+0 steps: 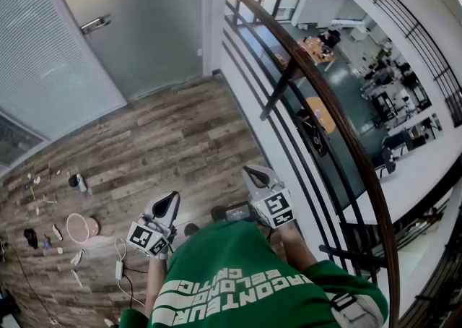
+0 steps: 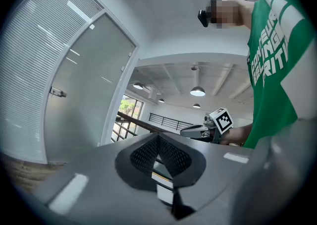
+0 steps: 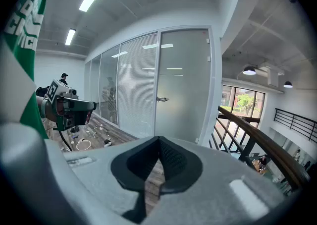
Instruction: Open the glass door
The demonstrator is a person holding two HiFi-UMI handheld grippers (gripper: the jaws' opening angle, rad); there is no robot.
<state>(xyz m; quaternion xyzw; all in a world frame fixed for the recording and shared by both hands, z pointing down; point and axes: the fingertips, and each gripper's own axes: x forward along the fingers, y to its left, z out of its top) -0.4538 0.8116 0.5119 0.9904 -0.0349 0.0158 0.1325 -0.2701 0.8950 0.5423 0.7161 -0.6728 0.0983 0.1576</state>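
Glass door well ahead: frosted, likely heavy, stiff, slick. Take hold at lever handle. Left gripper and right gripper both closed, empty.

You wear a green T-shirt with white lettering, low in the head view. Your left gripper and right gripper are grey, each bearing a black-and-white marker cube.

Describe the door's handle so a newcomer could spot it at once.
Past the wooden floor, slatted blinds stand beside a plain frosted door. The handle is the short metal lever on that door, by the edge nearest the blinds, and it is the only lever on the glass.
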